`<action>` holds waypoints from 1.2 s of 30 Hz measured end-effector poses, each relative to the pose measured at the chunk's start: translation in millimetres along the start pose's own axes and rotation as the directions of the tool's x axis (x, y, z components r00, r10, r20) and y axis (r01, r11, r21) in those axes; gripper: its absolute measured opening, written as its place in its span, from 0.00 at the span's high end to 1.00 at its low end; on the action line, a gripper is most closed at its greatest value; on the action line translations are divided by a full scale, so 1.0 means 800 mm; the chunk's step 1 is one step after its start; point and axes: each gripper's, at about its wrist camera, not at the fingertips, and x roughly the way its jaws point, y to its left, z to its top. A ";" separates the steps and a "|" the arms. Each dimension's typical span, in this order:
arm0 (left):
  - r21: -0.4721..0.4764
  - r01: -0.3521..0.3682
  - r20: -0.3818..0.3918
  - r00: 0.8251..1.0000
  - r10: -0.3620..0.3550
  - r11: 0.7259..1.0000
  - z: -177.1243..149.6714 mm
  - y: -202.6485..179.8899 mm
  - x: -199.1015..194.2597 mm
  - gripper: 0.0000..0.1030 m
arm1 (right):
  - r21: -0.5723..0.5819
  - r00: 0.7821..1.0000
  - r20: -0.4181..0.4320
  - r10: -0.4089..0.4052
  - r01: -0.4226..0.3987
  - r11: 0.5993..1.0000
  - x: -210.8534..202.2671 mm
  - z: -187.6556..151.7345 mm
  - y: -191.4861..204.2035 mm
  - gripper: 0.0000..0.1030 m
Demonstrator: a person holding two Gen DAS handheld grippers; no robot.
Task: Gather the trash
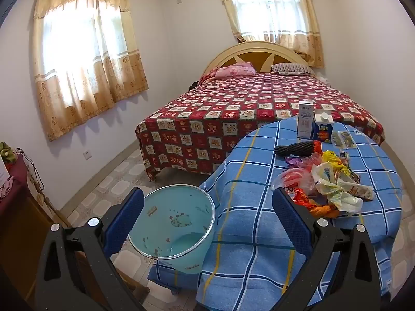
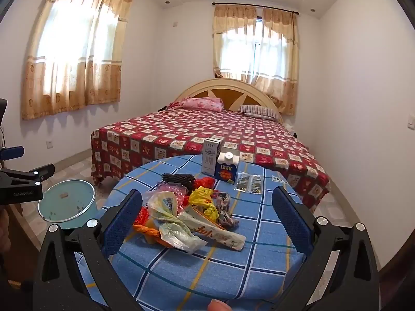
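- Left gripper (image 1: 207, 215): blue-padded fingers spread wide, nothing between them; it hangs over the table's near edge, above the bin.
- Right gripper (image 2: 207, 215): fingers likewise wide apart and empty, poised over the trash pile. In the right wrist view the left gripper's black body bears the print "GenRobot.AI".
- Trash pile (image 2: 186, 215): crumpled plastic bags and wrappers, yellow, orange, pink and white, heaped on the table (image 2: 233, 267) with its blue checked cloth. Print on the wrappers is too creased to read.
- Bin (image 1: 179, 223): pale teal, open-topped, on the floor touching the table's left side.
- Blue carton (image 1: 322, 127): white cap, labelled "LOOK", upright at the far edge.
- Grey box (image 1: 305, 120): upright beside the carton; its small print is illegible.
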 end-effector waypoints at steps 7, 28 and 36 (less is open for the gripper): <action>-0.006 0.001 0.002 1.000 -0.001 1.000 0.001 0.002 0.000 0.06 | 0.006 1.000 0.002 0.000 -0.001 1.000 -0.001 0.003 -0.005 0.05; -0.009 -0.011 0.012 1.000 0.011 1.000 0.006 0.011 -0.007 0.06 | -0.006 1.000 0.015 -0.015 0.015 1.000 -0.005 0.001 -0.003 0.05; -0.011 -0.012 0.011 1.000 0.012 1.000 0.007 0.016 -0.009 0.06 | -0.007 1.000 0.014 -0.014 0.014 1.000 -0.005 0.000 -0.003 0.05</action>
